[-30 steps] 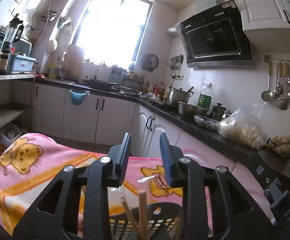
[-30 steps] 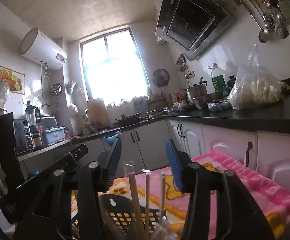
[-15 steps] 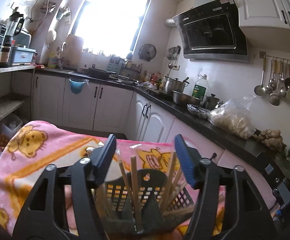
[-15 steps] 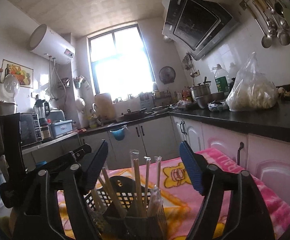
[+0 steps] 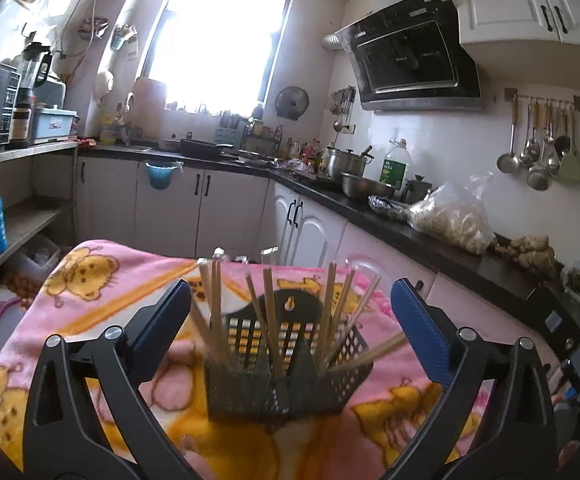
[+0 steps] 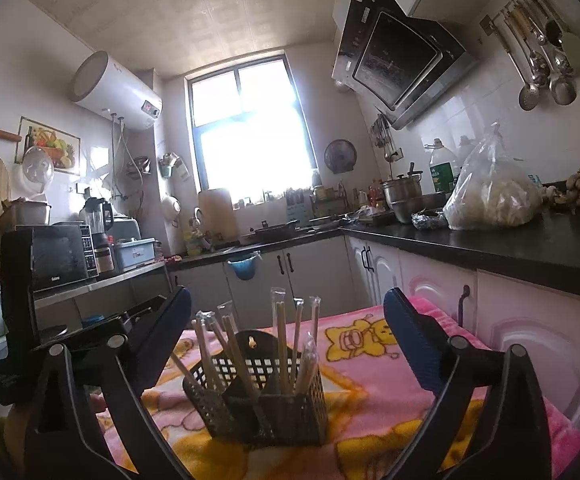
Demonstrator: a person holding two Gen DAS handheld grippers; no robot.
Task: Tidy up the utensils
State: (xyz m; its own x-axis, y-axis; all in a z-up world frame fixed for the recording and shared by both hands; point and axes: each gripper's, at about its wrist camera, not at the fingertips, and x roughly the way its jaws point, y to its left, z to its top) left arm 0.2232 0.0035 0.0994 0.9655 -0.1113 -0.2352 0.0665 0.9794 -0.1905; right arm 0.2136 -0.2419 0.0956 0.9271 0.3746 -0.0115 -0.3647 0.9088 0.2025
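A black mesh utensil holder stands on a pink cartoon blanket; it also shows in the right wrist view. Several wooden chopsticks stand in it, some in clear wrappers. My left gripper is open and empty, its jaws wide apart to either side of the holder, not touching it. My right gripper is open and empty too, spread around the holder from a little farther back. The left gripper's body shows at the left of the right wrist view.
A black counter with pots, an oil bottle and a plastic bag runs along the right. White cabinets stand behind. Ladles hang on the wall. Shelves with a microwave stand at left.
Both grippers have opened from nearly shut to wide apart and drawn back and up, so the holder and its chopsticks now show in full between the jaws.
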